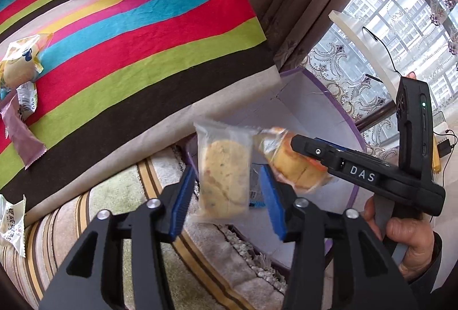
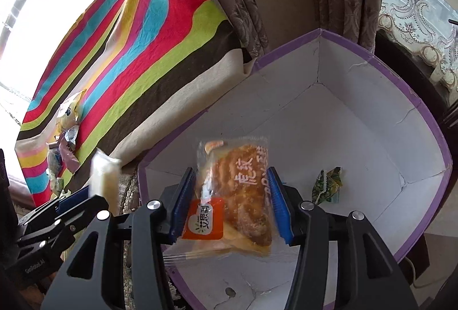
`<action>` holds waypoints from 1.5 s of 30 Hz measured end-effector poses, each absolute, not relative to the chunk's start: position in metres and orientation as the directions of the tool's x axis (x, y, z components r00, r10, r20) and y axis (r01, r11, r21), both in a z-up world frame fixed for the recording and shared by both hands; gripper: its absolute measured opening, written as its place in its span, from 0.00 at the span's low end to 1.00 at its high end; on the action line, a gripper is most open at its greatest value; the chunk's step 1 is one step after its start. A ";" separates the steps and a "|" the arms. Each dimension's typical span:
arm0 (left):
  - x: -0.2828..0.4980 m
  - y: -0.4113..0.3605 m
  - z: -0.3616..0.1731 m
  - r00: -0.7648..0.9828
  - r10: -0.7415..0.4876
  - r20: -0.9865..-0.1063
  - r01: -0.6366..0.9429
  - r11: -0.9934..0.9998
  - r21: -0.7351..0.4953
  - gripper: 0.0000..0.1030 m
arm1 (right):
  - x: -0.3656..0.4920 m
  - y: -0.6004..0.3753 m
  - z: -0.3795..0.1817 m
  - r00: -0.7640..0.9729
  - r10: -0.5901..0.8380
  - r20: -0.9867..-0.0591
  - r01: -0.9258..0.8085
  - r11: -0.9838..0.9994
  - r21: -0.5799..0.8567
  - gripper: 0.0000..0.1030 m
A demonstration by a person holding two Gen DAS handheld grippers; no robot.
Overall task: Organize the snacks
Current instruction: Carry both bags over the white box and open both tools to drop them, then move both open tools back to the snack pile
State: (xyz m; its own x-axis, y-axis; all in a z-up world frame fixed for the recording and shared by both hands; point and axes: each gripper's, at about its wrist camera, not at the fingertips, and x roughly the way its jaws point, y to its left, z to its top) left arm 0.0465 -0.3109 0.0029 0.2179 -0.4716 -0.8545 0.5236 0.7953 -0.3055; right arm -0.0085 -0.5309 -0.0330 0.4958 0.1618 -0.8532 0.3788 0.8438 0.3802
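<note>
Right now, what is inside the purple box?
On the white floor of the purple box lies one crumpled green wrapper. The pastry packet between the right claw's pads covers the floor behind it.

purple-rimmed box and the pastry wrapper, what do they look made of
Purple-rimmed box: looks like cardboard, matte white inside, judging by cracks and creases along its folds. Pastry wrapper: thin clear plastic film, probably; glossy, crinkled, pastry visible through it.

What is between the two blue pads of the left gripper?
A clear-wrapped pale cookie is between the pads of the left gripper, which stand apart from it on both sides. The left wrist view shows this; below it lies the striped rug.
</note>
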 end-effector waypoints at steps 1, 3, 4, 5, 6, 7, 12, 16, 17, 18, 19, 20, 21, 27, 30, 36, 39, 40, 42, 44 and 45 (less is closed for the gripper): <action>0.046 -0.311 0.003 0.219 -0.470 -0.855 0.524 0.796 -0.303 0.61 | -0.009 -0.532 -0.033 0.500 0.168 -0.849 0.382 0.837 0.391 0.58; 0.047 -0.308 0.004 0.220 -0.474 -0.853 0.517 0.798 -0.310 0.67 | -0.010 -0.534 -0.030 0.520 0.179 -0.835 0.390 0.820 0.418 0.73; 0.047 -0.306 0.004 0.222 -0.476 -0.851 0.511 0.800 -0.314 0.69 | -0.011 -0.535 -0.028 0.530 0.185 -0.828 0.388 0.815 0.430 0.75; 0.048 -0.305 0.005 0.227 -0.476 -0.850 0.504 0.804 -0.316 0.72 | -0.010 -0.534 -0.026 0.534 0.197 -0.822 0.384 0.810 0.443 0.75; 0.048 -0.302 0.006 0.231 -0.475 -0.849 0.497 0.808 -0.317 0.74 | -0.011 -0.534 -0.025 0.539 0.211 -0.815 0.380 0.803 0.459 0.76; 0.048 -0.299 0.007 0.236 -0.471 -0.850 0.491 0.813 -0.314 0.74 | -0.011 -0.535 -0.024 0.547 0.228 -0.805 0.375 0.794 0.479 0.77; 0.052 -0.279 0.009 0.269 -0.442 -0.856 0.441 0.847 -0.299 0.75 | -0.010 -0.527 -0.021 0.602 0.378 -0.704 0.305 0.706 0.640 0.82; 0.055 -0.254 0.013 0.308 -0.420 -0.854 0.388 0.875 -0.290 0.76 | -0.003 -0.510 -0.018 0.613 0.466 -0.638 0.249 0.652 0.716 0.85; 0.055 -0.246 0.014 0.321 -0.409 -0.854 0.372 0.884 -0.283 0.76 | -0.001 -0.506 -0.017 0.610 0.483 -0.628 0.239 0.644 0.727 0.85; 0.055 -0.238 0.015 0.334 -0.397 -0.855 0.356 0.893 -0.276 0.77 | 0.002 -0.500 -0.016 0.608 0.501 -0.616 0.227 0.634 0.739 0.85; 0.055 -0.230 0.016 0.350 -0.378 -0.857 0.336 0.905 -0.261 0.78 | 0.003 -0.496 -0.016 0.608 0.515 -0.604 0.217 0.625 0.750 0.85; 0.056 -0.224 0.018 0.369 -0.354 -0.859 0.319 0.917 -0.241 0.79 | 0.005 -0.492 -0.015 0.608 0.525 -0.595 0.209 0.617 0.759 0.85; 0.057 -0.217 0.019 0.387 -0.330 -0.861 0.301 0.928 -0.220 0.80 | 0.007 -0.487 -0.014 0.608 0.536 -0.586 0.201 0.610 0.767 0.85; 0.053 -0.170 0.028 0.475 -0.157 -0.866 0.156 0.983 -0.093 0.87 | 0.015 -0.465 -0.011 0.578 0.553 -0.600 0.204 0.614 0.763 0.85; 0.053 -0.146 0.030 0.488 -0.099 -0.867 0.086 0.994 -0.066 0.89 | 0.020 -0.455 -0.014 0.551 0.523 -0.651 0.250 0.641 0.726 0.85; 0.054 -0.094 0.028 0.481 -0.084 -0.873 -0.040 0.992 -0.118 0.89 | 0.029 -0.440 -0.023 0.514 0.510 -0.690 0.310 0.640 0.703 0.85; 0.054 -0.080 0.027 0.475 -0.059 -0.878 -0.059 0.993 -0.098 0.89 | 0.032 -0.433 -0.026 0.493 0.518 -0.699 0.330 0.632 0.701 0.85; 0.054 -0.076 0.028 0.476 -0.054 -0.878 -0.063 0.993 -0.095 0.89 | 0.033 -0.430 -0.027 0.486 0.521 -0.702 0.338 0.628 0.700 0.85; 0.052 -0.067 0.028 0.479 -0.054 -0.876 -0.070 0.993 -0.100 0.89 | 0.036 -0.425 -0.029 0.473 0.520 -0.712 0.352 0.629 0.693 0.85; 0.052 -0.062 0.029 0.482 -0.040 -0.875 -0.068 0.994 -0.083 0.89 | 0.039 -0.421 -0.030 0.465 0.524 -0.714 0.361 0.624 0.693 0.85; 0.052 -0.060 0.029 0.483 -0.040 -0.875 -0.065 0.995 -0.081 0.89 | 0.039 -0.420 -0.031 0.459 0.528 -0.715 0.367 0.620 0.694 0.85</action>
State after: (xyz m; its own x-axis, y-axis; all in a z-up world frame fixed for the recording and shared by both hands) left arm 0.0516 -0.0601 0.0290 0.4832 -0.0397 -0.8746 -0.0654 0.9945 -0.0812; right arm 0.0389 -0.4205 -0.0311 0.4588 0.5281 -0.7146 0.3673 0.6196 0.6937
